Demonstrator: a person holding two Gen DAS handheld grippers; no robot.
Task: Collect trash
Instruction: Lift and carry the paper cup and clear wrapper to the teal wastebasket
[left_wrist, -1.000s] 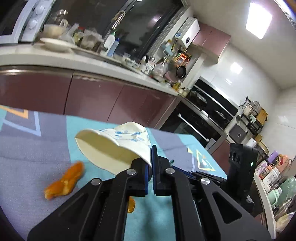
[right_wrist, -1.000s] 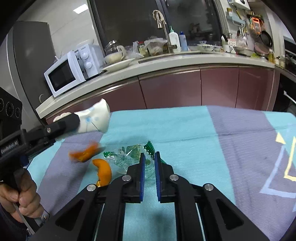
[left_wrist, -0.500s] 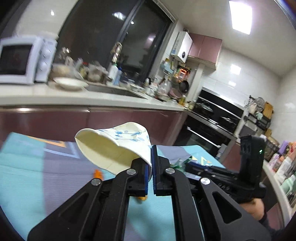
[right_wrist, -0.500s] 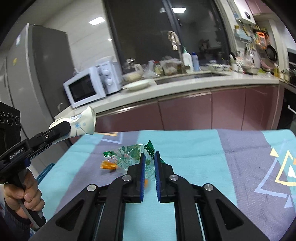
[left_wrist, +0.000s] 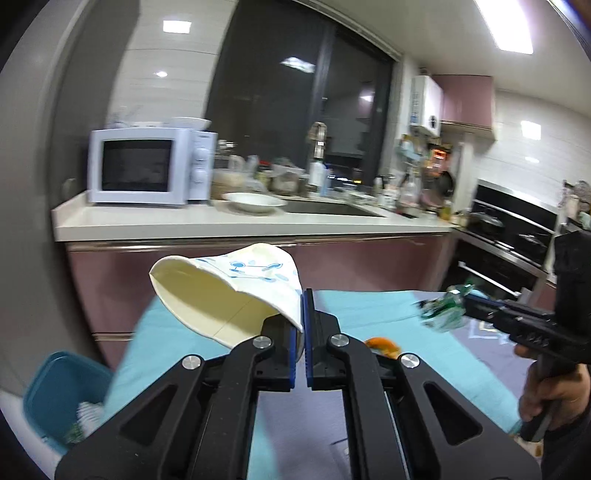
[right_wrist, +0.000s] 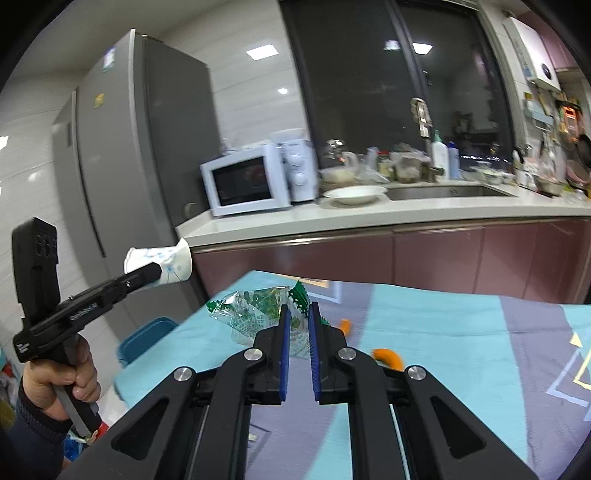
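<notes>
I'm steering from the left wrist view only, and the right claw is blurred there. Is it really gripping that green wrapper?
Observer: Yes. In the right wrist view, the green wrapper is pinched between the pads of the right claw.
Operator: I see one orange peel on the cloth. Any more?
Observer: Two: one orange peel just past the claw tips and a second orange peel nearer, both on the tablecloth.
Operator: How does my cup look from the side?
Observer: The paper cup lies sideways, clamped in the tips of the left claw.
</notes>
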